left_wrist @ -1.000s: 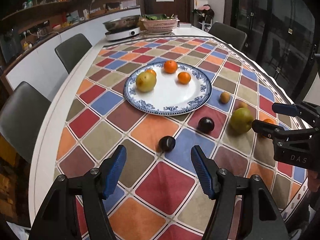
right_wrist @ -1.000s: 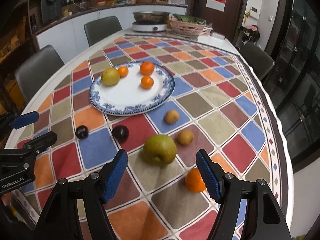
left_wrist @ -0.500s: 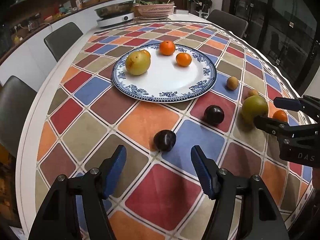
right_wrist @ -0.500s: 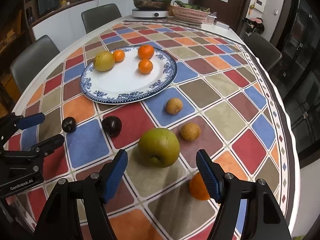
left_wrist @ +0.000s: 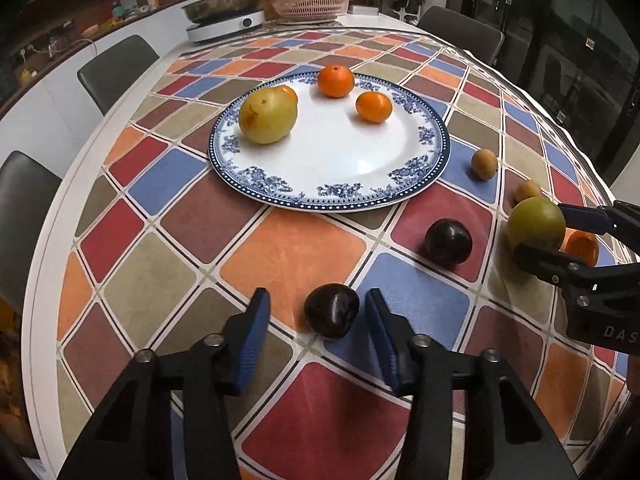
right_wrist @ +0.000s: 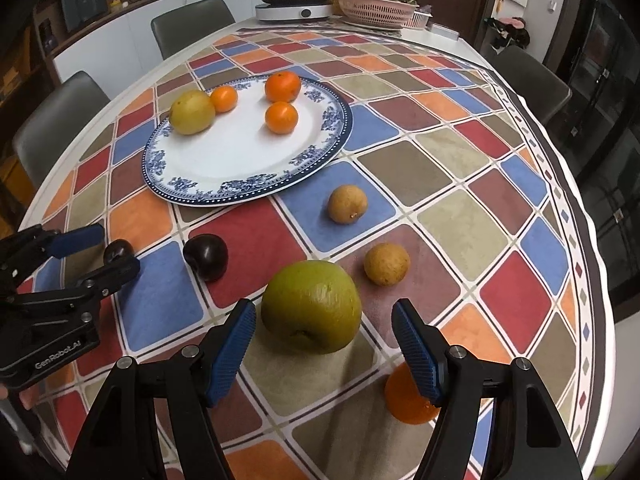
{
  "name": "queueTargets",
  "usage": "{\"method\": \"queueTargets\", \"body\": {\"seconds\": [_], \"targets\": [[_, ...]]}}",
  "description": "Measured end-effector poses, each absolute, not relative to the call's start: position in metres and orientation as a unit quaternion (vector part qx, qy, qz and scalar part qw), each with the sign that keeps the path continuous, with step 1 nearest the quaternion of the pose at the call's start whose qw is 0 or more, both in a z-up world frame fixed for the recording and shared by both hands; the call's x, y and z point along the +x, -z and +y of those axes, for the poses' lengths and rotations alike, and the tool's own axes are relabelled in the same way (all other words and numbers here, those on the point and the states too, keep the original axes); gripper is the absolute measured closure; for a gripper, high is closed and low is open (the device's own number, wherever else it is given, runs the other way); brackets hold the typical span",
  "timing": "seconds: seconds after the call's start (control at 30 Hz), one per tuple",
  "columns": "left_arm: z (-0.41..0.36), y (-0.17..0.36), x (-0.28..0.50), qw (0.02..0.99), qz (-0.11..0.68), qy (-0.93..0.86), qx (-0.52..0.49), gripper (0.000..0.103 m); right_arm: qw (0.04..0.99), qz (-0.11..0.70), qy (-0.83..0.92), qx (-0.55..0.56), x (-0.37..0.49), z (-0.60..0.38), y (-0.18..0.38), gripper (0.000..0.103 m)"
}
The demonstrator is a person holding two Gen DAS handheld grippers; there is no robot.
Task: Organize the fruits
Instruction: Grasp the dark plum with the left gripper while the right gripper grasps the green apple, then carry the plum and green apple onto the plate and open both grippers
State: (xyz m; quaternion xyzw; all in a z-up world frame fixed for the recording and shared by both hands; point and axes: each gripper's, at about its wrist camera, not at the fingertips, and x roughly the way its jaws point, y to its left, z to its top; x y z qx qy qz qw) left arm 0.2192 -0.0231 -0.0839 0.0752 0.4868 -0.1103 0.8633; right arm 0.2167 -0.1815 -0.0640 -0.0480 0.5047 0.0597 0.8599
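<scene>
A blue-rimmed white plate [left_wrist: 340, 168] [right_wrist: 224, 160] holds a yellow pear [left_wrist: 267, 115] and three oranges. My left gripper [left_wrist: 318, 316] is open with a dark plum [left_wrist: 332, 310] [right_wrist: 117, 251] between its fingertips, not touching. A second dark plum [left_wrist: 448, 242] [right_wrist: 206, 257] lies to its right. My right gripper [right_wrist: 324, 334] [left_wrist: 548, 232] is open around a green pear [right_wrist: 312, 306] [left_wrist: 536, 224]. Two small brown fruits [right_wrist: 347, 203] [right_wrist: 386, 263] lie beyond it, and a loose orange [right_wrist: 408, 398] sits under the right finger.
The chequered tablecloth [left_wrist: 288, 252] covers a round table. A cooker with a pan [left_wrist: 224, 20] and a pink basket [left_wrist: 308, 4] stand at the far end. Grey chairs [left_wrist: 116, 68] ring the table. The table edge runs close on the right [right_wrist: 592, 320].
Both grippers moved forward and down. The near plum now sits between the left fingertips, and the green pear sits between the right fingertips. Both stayed open.
</scene>
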Motion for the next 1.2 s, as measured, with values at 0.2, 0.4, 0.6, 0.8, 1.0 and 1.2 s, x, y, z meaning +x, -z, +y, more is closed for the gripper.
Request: {"method": "queueTargets", "body": {"seconds": [0.2, 0.4, 0.6, 0.8, 1.0, 1.2], "targets": [[-0.025, 0.086, 0.221, 0.86, 0.493, 0.118, 0.069, 0.071, 0.855, 0.512, -0.067, -0.039, 0.222, -0.181, 0.07, 0.04], [-0.029, 0.087, 0.22, 0.859, 0.493, 0.118, 0.072, 0.075, 0.853, 0.515, -0.077, -0.021, 0.224, -0.184, 0.075, 0.05], [-0.028, 0.084, 0.218, 0.861, 0.49, 0.115, 0.07, 0.076, 0.858, 0.507, -0.081, -0.021, 0.221, -0.183, 0.076, 0.052], [-0.029, 0.075, 0.213, 0.867, 0.48, 0.114, 0.071, 0.076, 0.862, 0.501, -0.08, -0.016, 0.217, -0.186, 0.074, 0.053], [-0.029, 0.062, 0.206, 0.875, 0.465, 0.117, 0.068, 0.076, 0.871, 0.483, -0.085, -0.017, 0.209, -0.187, 0.059, 0.053], [-0.03, 0.037, 0.2, 0.888, 0.439, 0.122, 0.063, 0.076, 0.879, 0.463, -0.11, -0.015, 0.204, -0.183, 0.035, 0.053]]}}
